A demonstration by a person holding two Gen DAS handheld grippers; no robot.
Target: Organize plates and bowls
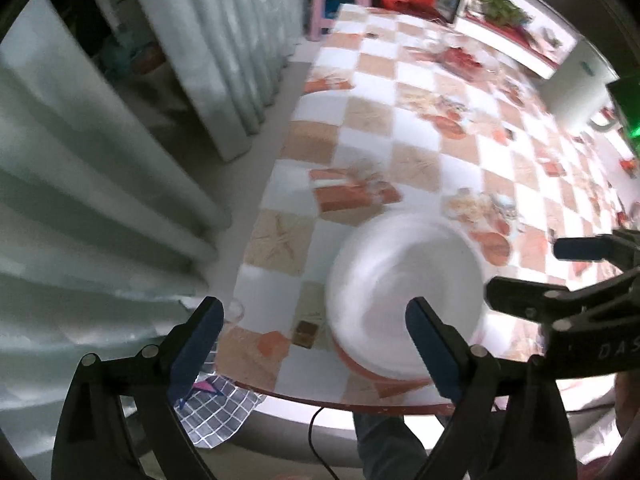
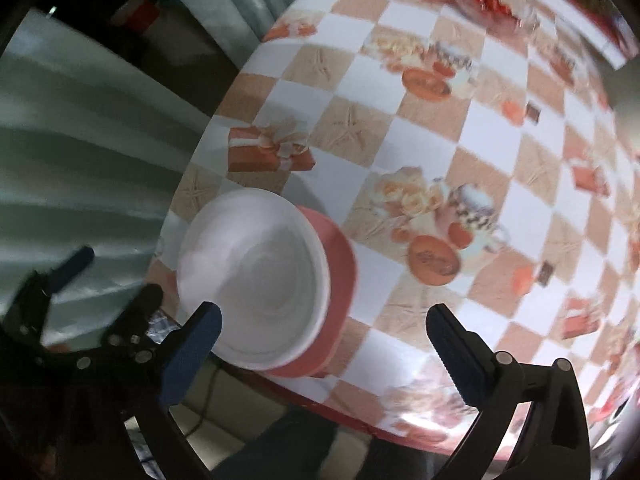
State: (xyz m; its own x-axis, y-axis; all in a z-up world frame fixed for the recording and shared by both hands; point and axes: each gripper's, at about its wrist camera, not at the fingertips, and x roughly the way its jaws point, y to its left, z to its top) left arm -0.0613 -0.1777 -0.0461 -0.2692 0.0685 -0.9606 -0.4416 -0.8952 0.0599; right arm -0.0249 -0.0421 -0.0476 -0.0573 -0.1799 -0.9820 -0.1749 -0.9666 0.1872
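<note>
Stack at the near table edge, both tools hovering above it. The left gripper (image 1: 314, 344) stands with its jaws spread wide and nothing between them; just ahead of its right finger sits the white bowl (image 1: 404, 292), nested on a red plate (image 1: 360, 364), of which only a sliver shows beneath the rim from this side. The right gripper (image 2: 324, 344) is likewise spread wide and empty, with the same white bowl (image 2: 256, 284) just ahead of its left finger and the red plate (image 2: 340, 276) showing as a broad crescent beyond it. The nesting reads as deliberate: the smaller vessel sits inside the larger, so the pair takes one footprint on the checked tablecloth (image 1: 400, 120), close to the edge, within easy reach of either tool. Count: one bowl and one red plate for certain, two grippers; motion blur softens the bowl's rim, so a second white piece stacked within cannot be excluded. A glass dish of something red (image 2: 488, 0) lies well ahead of the right tool, apart from the stack.
</note>
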